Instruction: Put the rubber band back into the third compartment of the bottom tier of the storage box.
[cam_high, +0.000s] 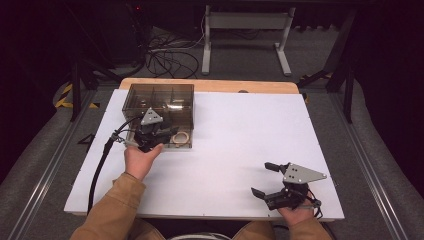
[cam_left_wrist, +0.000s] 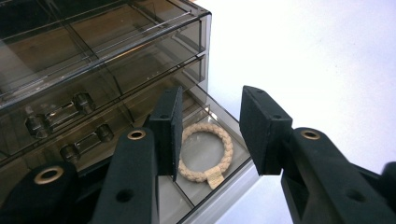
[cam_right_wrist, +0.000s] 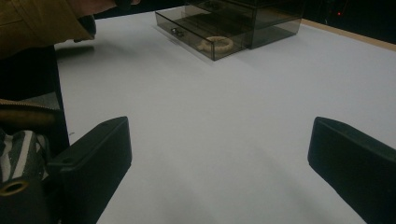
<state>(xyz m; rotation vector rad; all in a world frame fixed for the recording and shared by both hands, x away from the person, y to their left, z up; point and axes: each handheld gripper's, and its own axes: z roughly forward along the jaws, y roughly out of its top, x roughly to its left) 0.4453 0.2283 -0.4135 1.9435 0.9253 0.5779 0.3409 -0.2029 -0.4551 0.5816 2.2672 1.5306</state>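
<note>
Above pulled-out drawer (cam_left_wrist: 219, 184) w/ braided ring (cam_left_wrist: 205, 151), left tongs (cam_left_wrist: 212, 130) gape empty; right tongs (cam_right_wrist: 219, 163) wide apart.

Drawer box (cam_high: 161, 102) near table's (cam_high: 235, 150) far-left corner; bracelet (cam_high: 180, 136) in its open drawer (cam_high: 167, 141); my right gripper (cam_high: 265, 179) near-right edge.

White table (cam_high: 240, 145); tangled cables (cam_high: 170, 57) on the floor; grey frame (cam_high: 245, 30) beyond.

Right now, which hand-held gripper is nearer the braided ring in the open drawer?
Left. The left hand-held gripper hovers open just above the braided ring; the right hand-held gripper sits far across the table.
</note>
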